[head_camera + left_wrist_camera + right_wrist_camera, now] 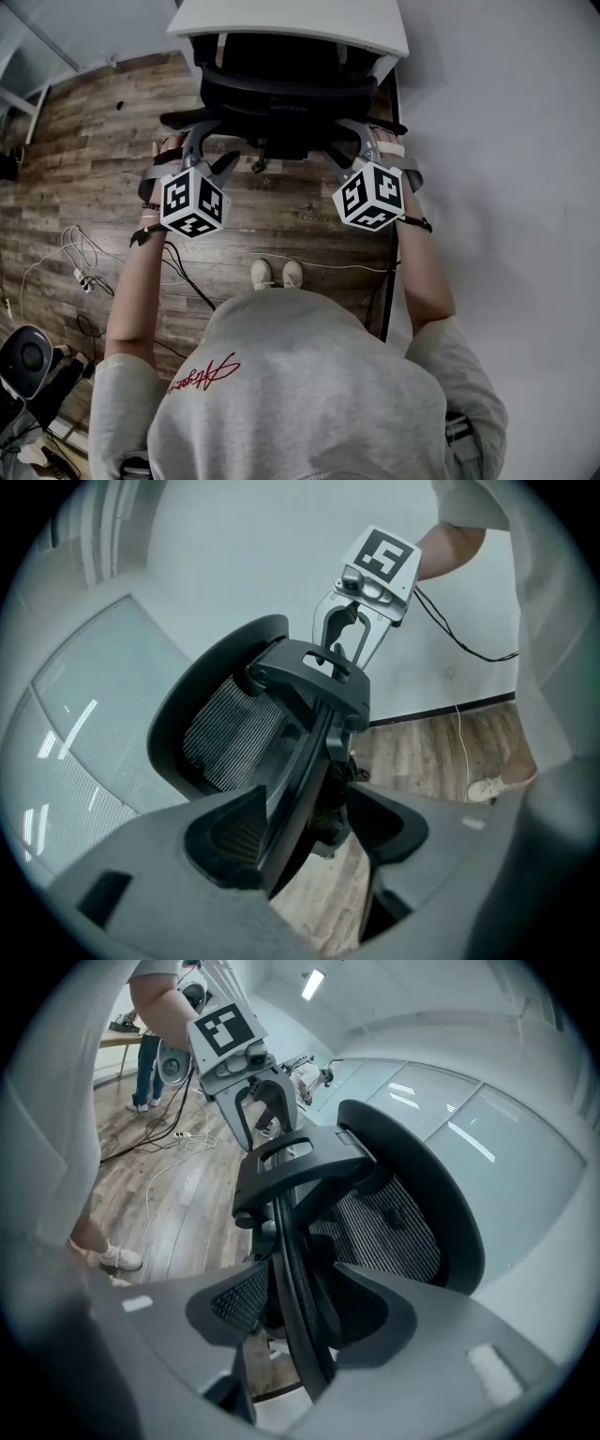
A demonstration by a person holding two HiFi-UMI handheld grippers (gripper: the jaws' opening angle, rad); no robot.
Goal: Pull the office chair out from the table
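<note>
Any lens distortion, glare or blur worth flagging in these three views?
Head view: fisheye bend, dark corners, chair sharp. Left gripper view: round black rim, glare streaks on the glass wall. Right gripper view: same rim, bright ceiling light, glare on the glass wall.

Blk office chair [286, 89], mesh backrest w/ solid rim, upright, seat tucked partly under white table [300, 23]; backrest just outside table's near edge, armrests out both sides
</note>
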